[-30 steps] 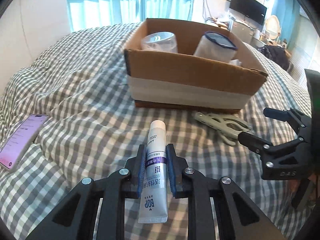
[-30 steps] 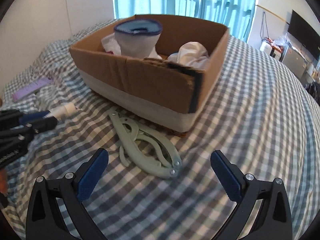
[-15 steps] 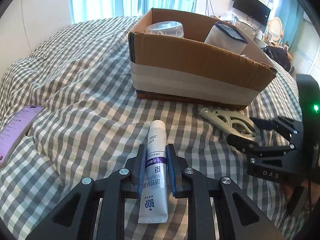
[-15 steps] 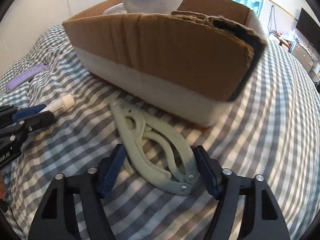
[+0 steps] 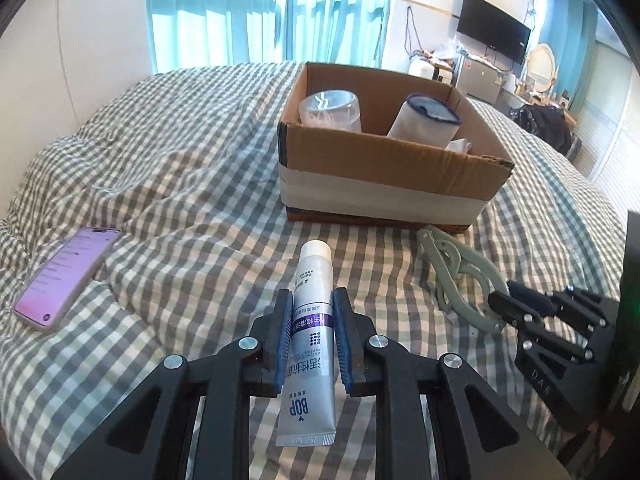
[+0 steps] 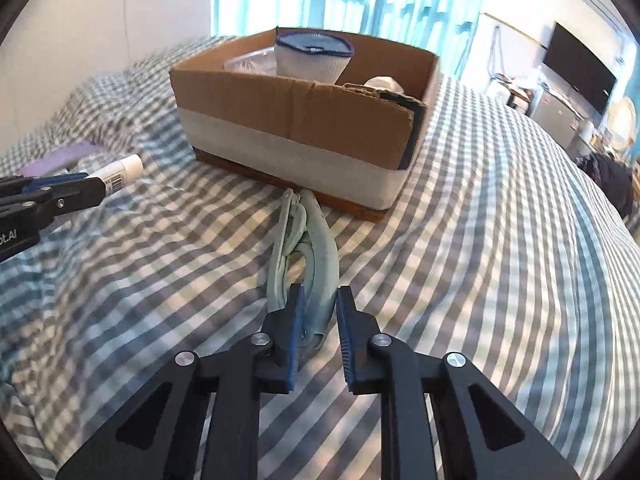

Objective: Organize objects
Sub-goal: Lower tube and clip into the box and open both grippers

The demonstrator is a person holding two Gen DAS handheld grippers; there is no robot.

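Note:
My left gripper [image 5: 312, 320] is shut on a white tube of cream [image 5: 310, 320], cap pointing away, held above the checked bedcover. The tube's cap also shows in the right wrist view [image 6: 124, 170]. My right gripper [image 6: 320, 312] is shut on the near end of a pale green folding hanger [image 6: 308, 248], which lies tilted in front of the cardboard box [image 6: 304, 120]. The hanger also shows in the left wrist view [image 5: 456, 268], with my right gripper [image 5: 516, 300] at its end. The box [image 5: 384, 168] holds a clear tub, a blue-rimmed container and some white cloth.
A phone [image 5: 66, 276] with a lit purple screen lies on the bedcover at the left. The checked bedcover [image 6: 500, 240] is rumpled around the box. A wall TV, a mirror and furniture stand far behind at the right.
My right gripper has come down and closed on the green hanger, which has folded narrow. My left gripper has stayed shut on the tube and lifted slightly.

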